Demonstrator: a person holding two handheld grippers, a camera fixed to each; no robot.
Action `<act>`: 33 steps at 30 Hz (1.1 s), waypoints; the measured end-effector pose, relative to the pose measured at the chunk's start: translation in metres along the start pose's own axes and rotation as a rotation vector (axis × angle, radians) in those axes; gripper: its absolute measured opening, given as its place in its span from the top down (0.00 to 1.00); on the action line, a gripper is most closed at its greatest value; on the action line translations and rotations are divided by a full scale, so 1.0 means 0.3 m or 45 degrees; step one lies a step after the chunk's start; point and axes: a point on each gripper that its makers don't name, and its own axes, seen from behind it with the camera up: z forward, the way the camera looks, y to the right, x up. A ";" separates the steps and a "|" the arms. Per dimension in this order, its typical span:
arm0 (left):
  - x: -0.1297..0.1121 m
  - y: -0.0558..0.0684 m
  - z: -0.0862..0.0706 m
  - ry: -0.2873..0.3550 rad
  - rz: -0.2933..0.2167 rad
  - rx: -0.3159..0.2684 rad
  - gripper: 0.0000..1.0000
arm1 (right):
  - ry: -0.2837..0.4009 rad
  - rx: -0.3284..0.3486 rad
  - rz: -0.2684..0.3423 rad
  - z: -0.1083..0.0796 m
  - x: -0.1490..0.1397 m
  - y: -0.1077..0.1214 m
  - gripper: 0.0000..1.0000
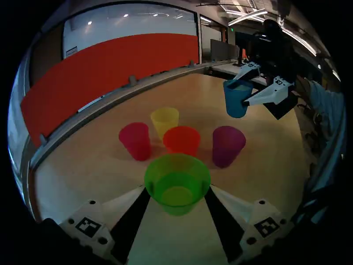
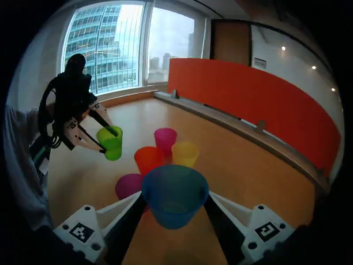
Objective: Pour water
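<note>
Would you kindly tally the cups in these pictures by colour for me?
green cup: 1
blue cup: 1
pink cup: 1
yellow cup: 1
orange cup: 1
purple cup: 1
Total: 6 cups

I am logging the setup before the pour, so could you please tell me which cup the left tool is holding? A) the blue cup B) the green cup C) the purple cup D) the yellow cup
B: the left tool clamps the green cup between its fingers, whereas the blue cup sits in the right tool; the yellow cup and the purple cup stand on the table.
</note>
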 end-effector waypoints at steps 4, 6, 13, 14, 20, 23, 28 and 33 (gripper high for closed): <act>-0.019 0.002 0.017 -0.018 -0.002 -0.010 0.16 | -0.027 0.007 0.008 0.017 -0.041 -0.005 0.09; -0.029 0.002 0.024 -0.028 -0.002 -0.015 0.16 | -0.039 0.007 0.011 0.026 -0.061 -0.006 0.09; -0.064 0.003 0.050 -0.058 0.000 -0.031 0.16 | -0.081 0.011 0.009 0.048 -0.123 -0.009 0.09; -0.069 0.003 0.053 -0.062 0.000 -0.032 0.16 | -0.086 0.012 0.010 0.050 -0.131 -0.010 0.09; -0.091 0.003 0.069 -0.075 -0.007 -0.041 0.16 | -0.111 0.017 0.022 0.061 -0.171 -0.014 0.09; -0.100 0.003 0.074 -0.078 -0.011 -0.044 0.16 | -0.123 0.018 0.027 0.065 -0.189 -0.016 0.09; -0.115 0.007 0.077 -0.085 -0.011 -0.047 0.16 | -0.139 0.019 0.029 0.071 -0.216 -0.021 0.09; -0.120 0.014 0.079 -0.085 -0.009 -0.052 0.16 | -0.149 0.023 0.031 0.077 -0.232 -0.030 0.09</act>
